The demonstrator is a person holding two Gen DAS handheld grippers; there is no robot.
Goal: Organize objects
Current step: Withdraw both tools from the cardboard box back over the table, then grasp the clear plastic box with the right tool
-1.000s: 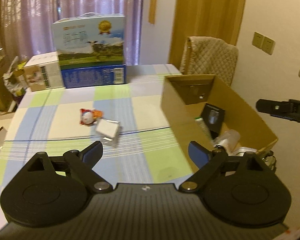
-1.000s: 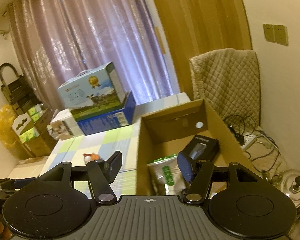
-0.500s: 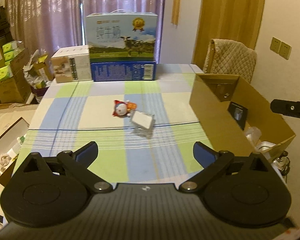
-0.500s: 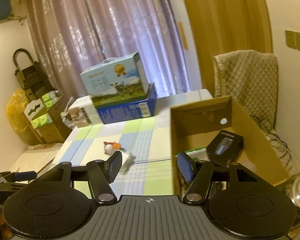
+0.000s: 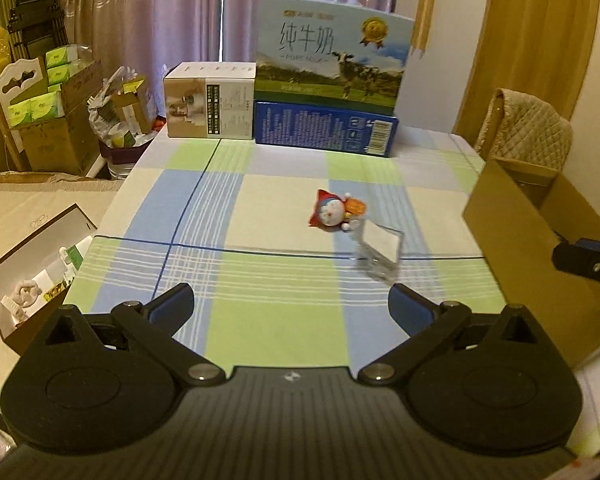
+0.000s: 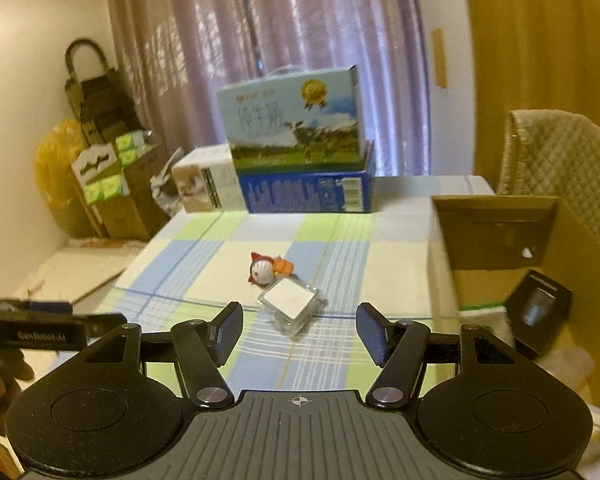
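Clear plastic case [image 5: 380, 250] with a white card face lies on the checked tablecloth [image 5: 260, 216], mid-table; taken as landmark. Seen also from the right wrist view [image 6: 290, 307], tilted, one corner toward the camera.

Left of the case, off the table edge: open brown carton [image 5: 40, 276] on the floor with white contents. Far left beyond the case: stacked cardboard boxes with green tissue packs [image 5: 40, 96].

Just behind the case, touching or nearly touching it: small Doraemon figure [image 5: 334, 212] in red cape, lying on its side, an orange piece at its right.

Far behind the case, at the table's far edge: white product box [image 5: 210, 106], then a blue flat box [image 5: 326, 130] with a milk carton case [image 5: 332, 62] (cow print) stacked on it.

Right of the case: open cardboard box [image 5: 512, 248] at the table's right side. Right wrist view shows a black boxed item [image 6: 538, 312] inside it, and a green-and-white packet partly hidden at the near wall. Quilted chair back [image 5: 528, 128] stands behind the cardboard box.

Left gripper [image 5: 290, 308]: jaws spread wide, empty, held above the tablecloth, nearer the camera than the case and apart from it.

Right gripper [image 6: 299, 334]: jaws spread wide, empty; the case sits just ahead, between the fingertips' line of view, no contact.
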